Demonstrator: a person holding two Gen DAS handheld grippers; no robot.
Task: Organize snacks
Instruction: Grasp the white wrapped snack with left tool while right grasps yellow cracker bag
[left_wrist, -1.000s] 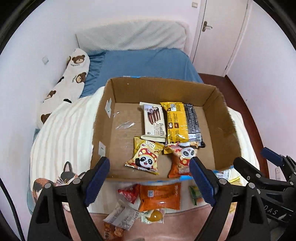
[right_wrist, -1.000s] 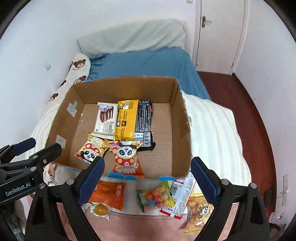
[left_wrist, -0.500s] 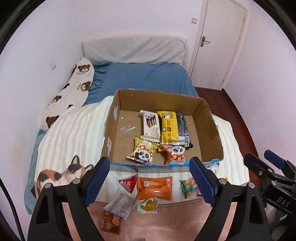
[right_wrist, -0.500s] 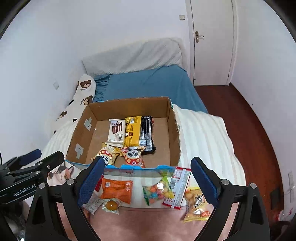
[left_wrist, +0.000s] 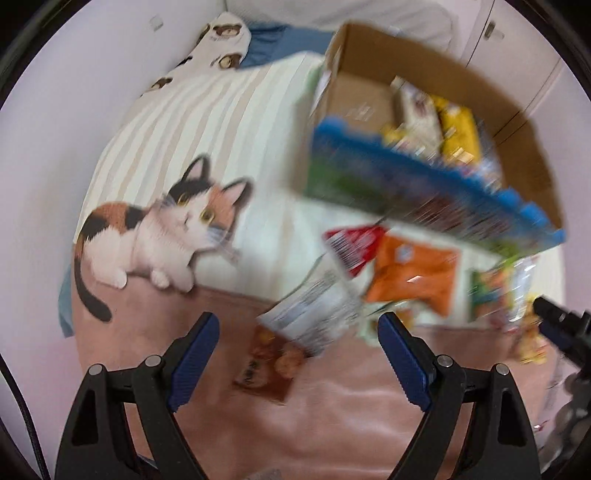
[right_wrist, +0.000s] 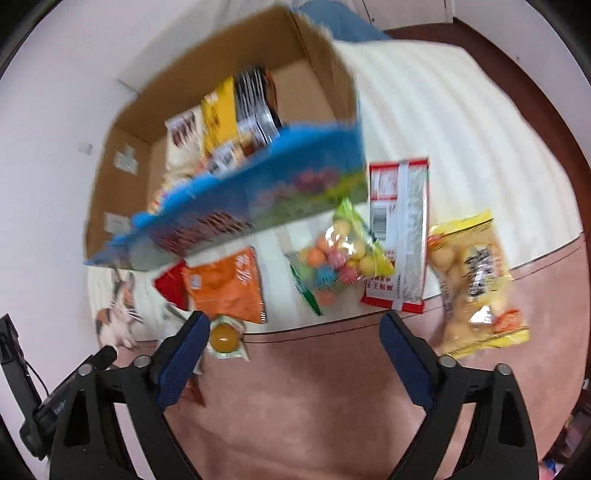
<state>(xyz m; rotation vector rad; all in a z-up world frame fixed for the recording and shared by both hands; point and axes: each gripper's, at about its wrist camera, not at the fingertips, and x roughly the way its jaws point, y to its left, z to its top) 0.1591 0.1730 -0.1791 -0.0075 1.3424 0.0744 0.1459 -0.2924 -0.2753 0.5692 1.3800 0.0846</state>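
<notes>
A cardboard box with a blue printed front wall holds several snack packs. Loose snacks lie on the bed in front of it. The left wrist view shows a brown pack, a white-silver pack, a red pack and an orange pack. The right wrist view shows the orange pack, a yellow jelly cup, a bag of coloured balls, a red-white pack and a yellow bag. My left gripper is open above the brown pack. My right gripper is open, empty.
The snacks lie on a striped blanket with a cat print and a pink border. A bear-print pillow lies at the far left by the wall. Dark floor lies to the right of the bed.
Both grippers have dropped down and tilted toward the loose snacks in front of the box. The views are motion-blurred. Both stay open and empty.
</notes>
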